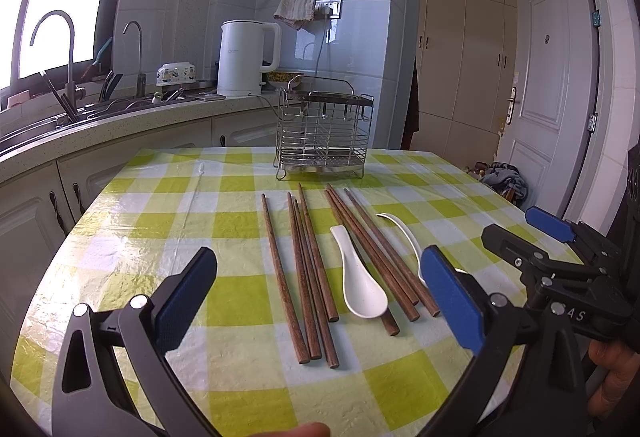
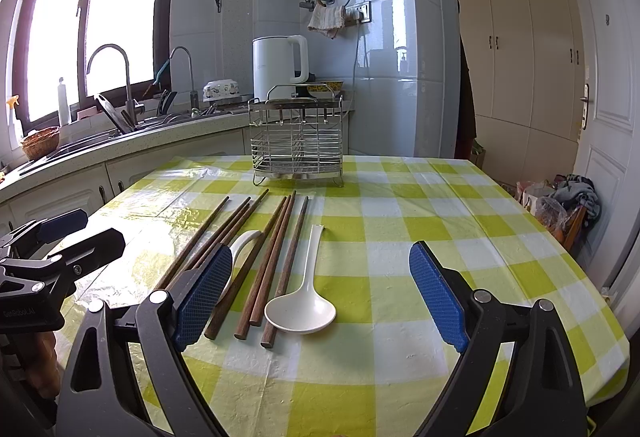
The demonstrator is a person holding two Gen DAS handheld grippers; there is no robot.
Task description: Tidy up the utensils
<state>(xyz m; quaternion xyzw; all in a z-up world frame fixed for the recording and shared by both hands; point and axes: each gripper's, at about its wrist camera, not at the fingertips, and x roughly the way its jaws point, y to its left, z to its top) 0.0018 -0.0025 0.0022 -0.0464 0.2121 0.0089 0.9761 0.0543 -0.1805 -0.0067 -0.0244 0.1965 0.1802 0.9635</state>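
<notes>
Jaws on both the left gripper (image 1: 320, 301) and right gripper (image 2: 320, 289) are standing spread wide, gripping nothing, hovering over the bench (image 1: 168, 225). Chopsticks (image 1: 308, 277) are lying in loose near-parallel rows, and two white spoons (image 2: 302, 301) (image 1: 360, 277) are sitting among them (the left one is resting across a stick). Wire caddy (image 1: 322, 133) is waiting at the far edge, looking empty. Risks: pinching two touching sticks at once, dragging the overlapping spoon, or a stick swinging when gripped off-centre and missing the caddy.

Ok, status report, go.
Left gripper open, right gripper open, both empty. Chopsticks, two spoons flat on table. Rack empty, path clear.
</notes>
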